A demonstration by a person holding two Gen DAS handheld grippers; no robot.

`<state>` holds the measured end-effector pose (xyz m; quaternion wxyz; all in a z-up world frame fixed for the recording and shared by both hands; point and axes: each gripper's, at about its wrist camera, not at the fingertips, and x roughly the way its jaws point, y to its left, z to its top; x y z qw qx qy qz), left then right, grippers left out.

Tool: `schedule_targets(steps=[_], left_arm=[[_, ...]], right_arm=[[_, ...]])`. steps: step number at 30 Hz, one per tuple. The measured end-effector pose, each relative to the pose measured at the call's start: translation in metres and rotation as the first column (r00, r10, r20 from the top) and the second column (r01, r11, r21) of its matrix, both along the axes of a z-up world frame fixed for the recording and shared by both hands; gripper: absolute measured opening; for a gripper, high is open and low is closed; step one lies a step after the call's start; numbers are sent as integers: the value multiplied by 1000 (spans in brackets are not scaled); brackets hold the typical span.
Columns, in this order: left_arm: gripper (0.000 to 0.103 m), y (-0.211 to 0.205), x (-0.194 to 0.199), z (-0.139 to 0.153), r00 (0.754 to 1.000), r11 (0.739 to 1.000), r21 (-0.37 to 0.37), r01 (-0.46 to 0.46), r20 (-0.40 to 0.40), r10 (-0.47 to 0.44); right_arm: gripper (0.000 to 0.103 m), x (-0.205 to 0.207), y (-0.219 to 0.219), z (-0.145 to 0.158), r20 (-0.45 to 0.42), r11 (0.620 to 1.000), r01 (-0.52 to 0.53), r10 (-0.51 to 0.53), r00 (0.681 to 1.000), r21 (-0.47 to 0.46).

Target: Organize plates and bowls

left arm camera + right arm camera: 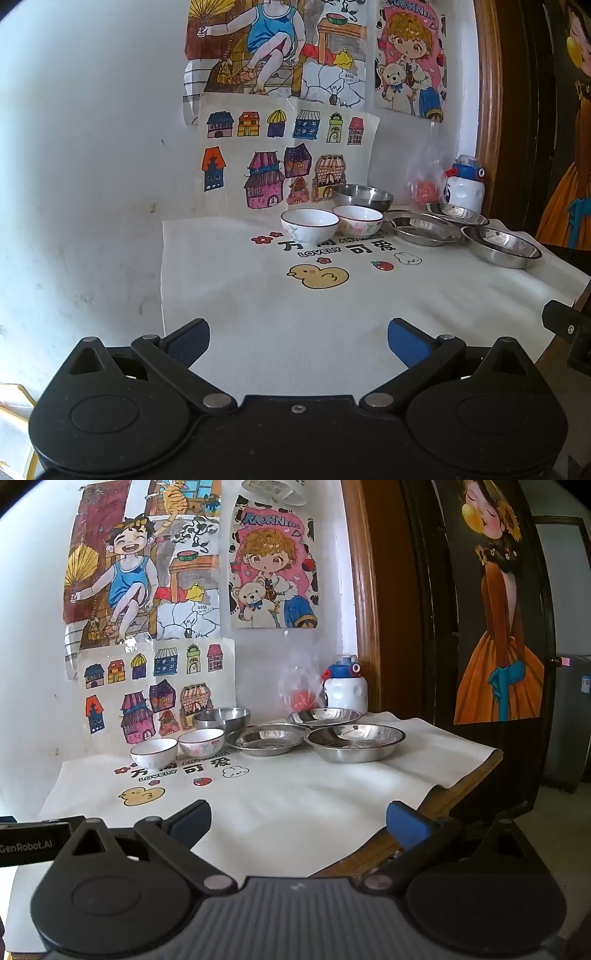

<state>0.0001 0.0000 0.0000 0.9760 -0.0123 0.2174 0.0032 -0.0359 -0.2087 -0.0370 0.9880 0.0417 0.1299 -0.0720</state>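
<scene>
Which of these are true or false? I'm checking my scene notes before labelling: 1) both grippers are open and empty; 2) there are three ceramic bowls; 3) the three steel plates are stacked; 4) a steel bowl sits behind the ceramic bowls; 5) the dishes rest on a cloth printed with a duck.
1) True: the left gripper and right gripper both stand open, holding nothing.
2) False: there are two, the plain white bowl and the floral bowl.
3) False: the steel plates lie separately, side by side, though whether their rims touch is unclear.
4) True: the steel bowl sits behind them, nearer the wall.
5) True: the cloth shows a yellow duck.
</scene>
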Motion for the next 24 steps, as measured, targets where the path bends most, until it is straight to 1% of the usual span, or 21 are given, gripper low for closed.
schedule_targets(steps=[24], left_arm=[[102, 0, 0, 0, 1000, 1000, 5, 1, -3, -1]], right_arm=[[103, 1, 0, 0, 2, 1000, 2, -2, 1000, 3]])
